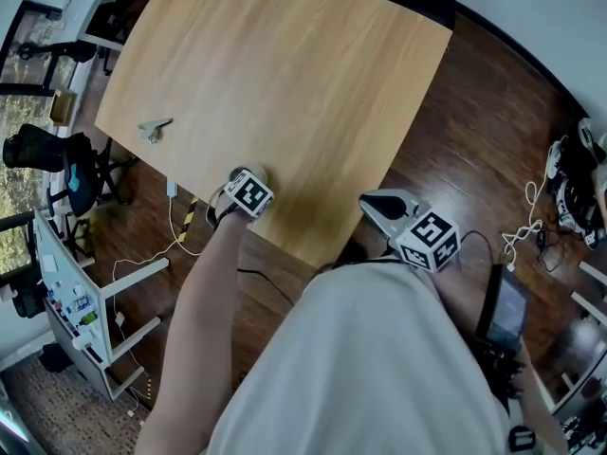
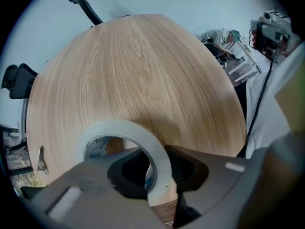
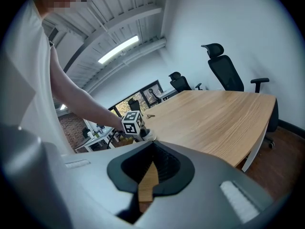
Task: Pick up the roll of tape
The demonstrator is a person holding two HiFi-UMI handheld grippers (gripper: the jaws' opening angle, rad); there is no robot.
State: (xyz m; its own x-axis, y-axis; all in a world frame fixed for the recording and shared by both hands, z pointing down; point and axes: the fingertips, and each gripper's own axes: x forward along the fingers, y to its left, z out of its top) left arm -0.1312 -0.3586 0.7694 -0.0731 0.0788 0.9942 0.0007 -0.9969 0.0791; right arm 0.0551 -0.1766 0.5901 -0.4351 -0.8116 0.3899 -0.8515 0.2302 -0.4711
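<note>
A pale wooden table with a curved edge stands on a dark wooden floor in an office room with white walls.

1. Right gripper: it is held just off the near edge of the table, in front of the person's white shirt, and slants slightly downward. In the right gripper view its jaws are pressed together at the tips. Nothing stands between them; only a thin wedge of table top shows through the slit behind the tips.

2. Left gripper: it points straight down over the table, close to the near edge, at the end of the person's outstretched bare left arm. In the head view its marker cube covers most of what lies under it.

3. Roll of tape: it lies flat on the table directly under the left gripper. It is a clear roll on a printed core. One jaw of the left gripper stands inside the core, the other outside the ring, and the two pinch the wall of the roll between them.

4. Small metal object: it lies on the table well apart from the roll, near the far left edge.

5. Black office chairs: they stand beyond the far end of the table against the wall.
</note>
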